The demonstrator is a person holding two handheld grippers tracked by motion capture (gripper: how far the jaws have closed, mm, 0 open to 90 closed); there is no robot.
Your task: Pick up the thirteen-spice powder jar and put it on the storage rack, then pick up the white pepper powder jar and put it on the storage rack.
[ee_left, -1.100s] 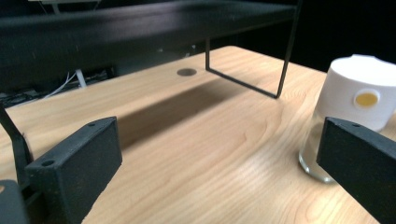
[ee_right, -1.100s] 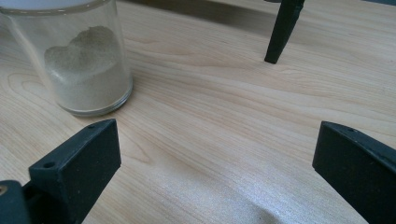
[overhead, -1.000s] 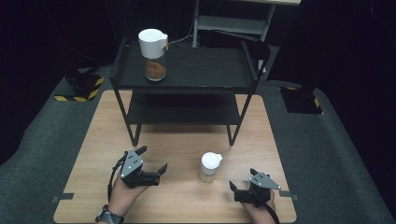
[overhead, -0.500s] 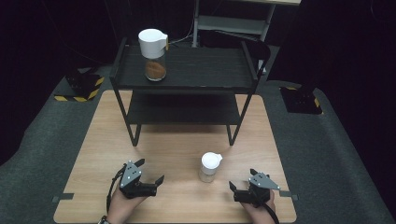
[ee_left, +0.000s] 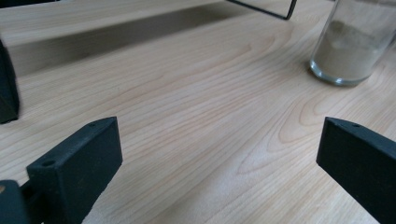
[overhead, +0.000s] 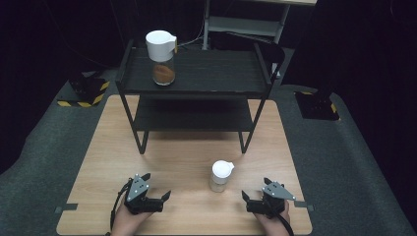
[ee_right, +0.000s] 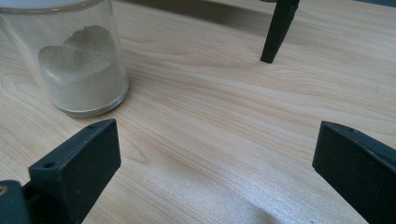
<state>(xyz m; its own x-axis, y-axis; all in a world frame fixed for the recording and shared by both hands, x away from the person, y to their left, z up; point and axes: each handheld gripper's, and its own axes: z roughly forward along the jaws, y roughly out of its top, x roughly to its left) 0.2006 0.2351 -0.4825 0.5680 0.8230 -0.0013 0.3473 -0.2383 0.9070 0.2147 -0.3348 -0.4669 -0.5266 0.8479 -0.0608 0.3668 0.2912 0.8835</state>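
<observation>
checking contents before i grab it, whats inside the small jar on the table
The small jar holds a pale, sandy powder, heaped unevenly and filling roughly its lower half. A white lid closes the top, so the surface under it cannot be seen from above.

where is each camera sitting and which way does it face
High view: above the person's side, looking forward and down on the table and black shelf; both hands with the left gripper and right gripper enter at the bottom.
Left gripper view: low over the wood, between its own open jaws, toward the small jar.
Right gripper view: low over the wood, between its own open jaws, toward a shelf leg.
Shared: all three views show the small jar of pale powder.
</observation>
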